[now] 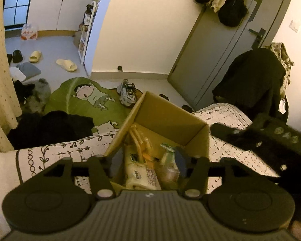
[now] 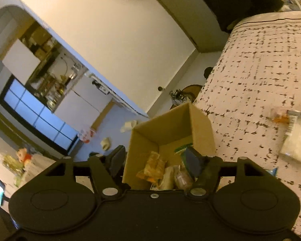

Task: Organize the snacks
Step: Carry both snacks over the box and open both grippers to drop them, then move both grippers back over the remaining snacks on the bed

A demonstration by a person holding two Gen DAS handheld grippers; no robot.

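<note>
An open cardboard box (image 1: 170, 118) stands on the patterned bed cover (image 1: 50, 156). Inside it lie a cream packet (image 1: 138, 174), a green-topped packet (image 1: 168, 166) and orange packets (image 1: 140, 140). My left gripper (image 1: 146, 160) hovers open just above the box, and its pads touch none of the packets. In the right wrist view the same box (image 2: 200, 132) holds an orange snack (image 2: 154, 164). My right gripper (image 2: 155, 160) is open over the box's near left wall with nothing gripped. A white bag (image 2: 297, 142) and a small orange packet (image 2: 280, 116) lie loose on the bed (image 2: 260, 70).
A green cartoon rug (image 1: 80, 100), sneakers (image 1: 127, 94) and slippers (image 1: 67, 65) lie on the floor beyond the bed. A grey door (image 1: 210, 60) and a chair draped in dark clothes (image 1: 250, 84) stand at the right. A dark item (image 1: 271, 140) rests on the bed right of the box.
</note>
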